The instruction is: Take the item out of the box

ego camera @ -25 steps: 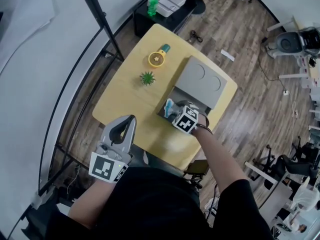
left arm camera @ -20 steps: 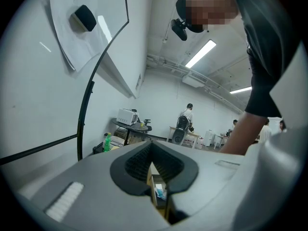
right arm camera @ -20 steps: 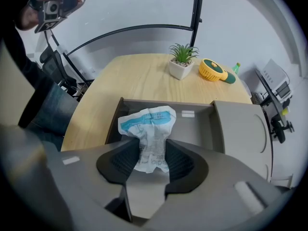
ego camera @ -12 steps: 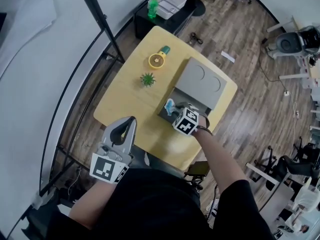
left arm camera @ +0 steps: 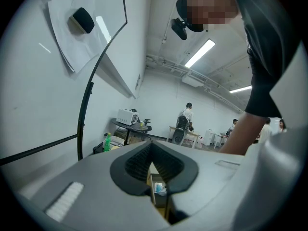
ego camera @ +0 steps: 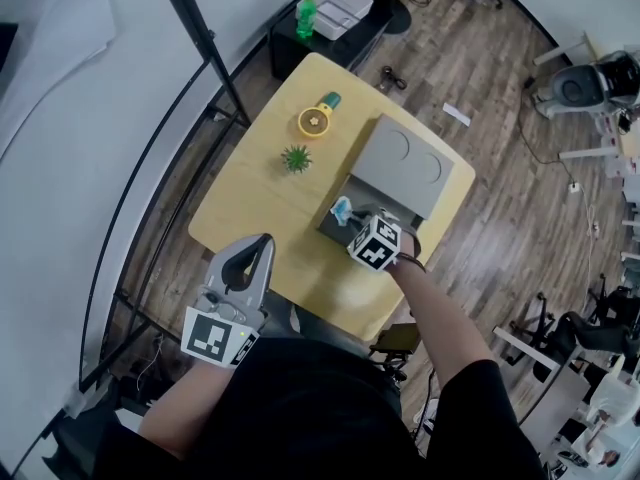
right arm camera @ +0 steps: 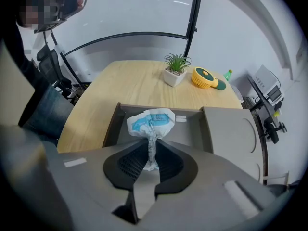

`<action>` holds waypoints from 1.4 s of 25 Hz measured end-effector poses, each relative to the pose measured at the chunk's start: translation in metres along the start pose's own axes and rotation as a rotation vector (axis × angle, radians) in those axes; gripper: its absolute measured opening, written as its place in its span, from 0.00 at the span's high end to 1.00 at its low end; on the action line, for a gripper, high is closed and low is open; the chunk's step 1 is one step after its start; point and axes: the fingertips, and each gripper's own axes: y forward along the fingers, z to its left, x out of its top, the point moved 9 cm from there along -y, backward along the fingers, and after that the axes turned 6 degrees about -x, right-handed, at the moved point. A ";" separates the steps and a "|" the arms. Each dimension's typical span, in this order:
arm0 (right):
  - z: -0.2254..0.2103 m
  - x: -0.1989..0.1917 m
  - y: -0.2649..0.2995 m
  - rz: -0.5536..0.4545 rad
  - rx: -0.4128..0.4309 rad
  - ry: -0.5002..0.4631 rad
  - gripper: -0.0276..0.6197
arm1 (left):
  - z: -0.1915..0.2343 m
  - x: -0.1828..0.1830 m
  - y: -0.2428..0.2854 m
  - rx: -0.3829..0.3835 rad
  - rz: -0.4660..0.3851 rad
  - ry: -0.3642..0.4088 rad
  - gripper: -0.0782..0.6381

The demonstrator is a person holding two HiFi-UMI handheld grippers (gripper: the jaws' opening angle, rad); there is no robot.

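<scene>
A crumpled white and blue packet sticks up over the open grey box. My right gripper is above the box, its jaws closing, and the pads pinch the packet's lower end. The head view shows the same packet at the box, just ahead of the right gripper. The box lid lies folded back behind it. My left gripper hangs off the table's near left edge, close to my body. Its jaws meet at the tips with nothing in them.
On the yellow wooden table stand a small potted plant and a yellow round object, both left of the box. A black curved stand frame runs along the table's left side. A green bottle sits on a far cabinet.
The right gripper has drawn slightly back toward me over the box, with the packet at its jaws. The left gripper has barely moved.
</scene>
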 end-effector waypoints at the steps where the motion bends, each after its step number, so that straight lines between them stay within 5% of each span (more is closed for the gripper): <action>1: -0.001 0.000 -0.001 -0.002 -0.002 0.007 0.88 | 0.000 0.000 0.000 0.001 0.000 -0.002 0.89; 16: -0.012 0.008 -0.039 -0.120 -0.071 0.078 0.90 | 0.001 0.004 0.002 -0.009 -0.017 0.006 0.89; 25: -0.034 0.038 -0.149 -0.352 -0.254 0.057 0.90 | -0.002 0.029 0.023 -0.061 -0.076 0.043 0.89; 35: -0.048 0.053 -0.289 -0.678 -0.429 0.230 0.90 | -0.019 0.068 0.049 -0.150 -0.127 0.103 0.89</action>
